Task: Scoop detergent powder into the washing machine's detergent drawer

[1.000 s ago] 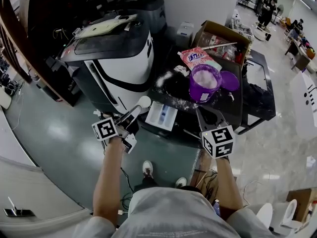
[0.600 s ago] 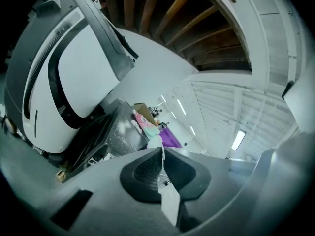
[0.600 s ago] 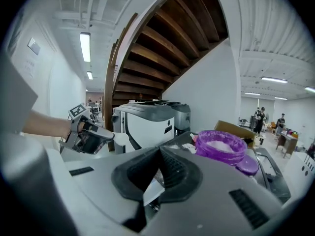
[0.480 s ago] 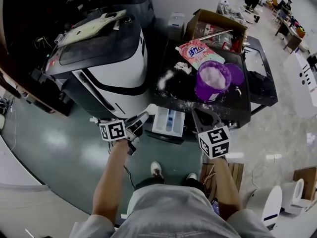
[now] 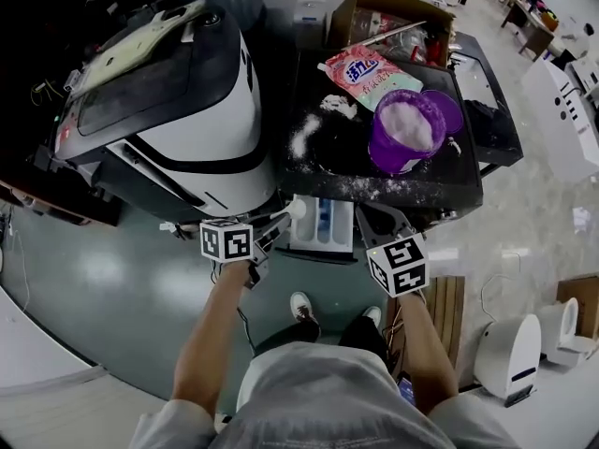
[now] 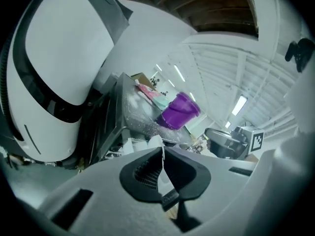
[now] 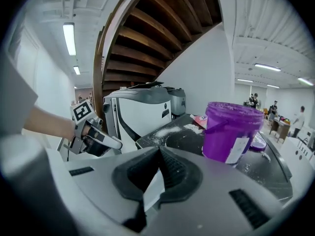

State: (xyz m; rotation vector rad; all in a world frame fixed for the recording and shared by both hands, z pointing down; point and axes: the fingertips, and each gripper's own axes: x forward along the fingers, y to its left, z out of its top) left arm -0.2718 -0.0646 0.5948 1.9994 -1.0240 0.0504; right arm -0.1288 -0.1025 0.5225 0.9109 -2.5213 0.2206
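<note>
Head view: your left gripper (image 5: 281, 221) is clamped shut on a white scoop (image 5: 297, 209), whose round bowl sits just over the left rim of the detergent drawer (image 5: 323, 227). The drawer is a white tray with blue compartments, pulled out under the front edge of the counter (image 5: 440, 190) near its left corner. Your right gripper (image 5: 379, 215) hovers at the same front edge, just right of the drawer, touching nothing. On the dark counter a purple plastic bucket (image 5: 388, 157) of pale powder stands toward the right edge. Its lid (image 5: 449, 110) lies beside it, a pink bag (image 5: 365, 68) lies at the back edge, and loose powder (image 5: 304, 138) is scattered on the left side. The glossy white-and-black washing machine (image 5: 206, 120) stands left of the counter. Left gripper view: the ribbed black pads of the left gripper (image 6: 162, 154) pinch a thin white edge. The scoop (image 6: 153, 142) is mostly hidden behind the jaws, and the bucket (image 6: 177, 114) shows beyond them. Right gripper view: the right gripper (image 7: 158, 151) has its jaws together and empty; a pale strip at the seam is unclear. The bucket (image 7: 231, 132) is close on the right.
</note>
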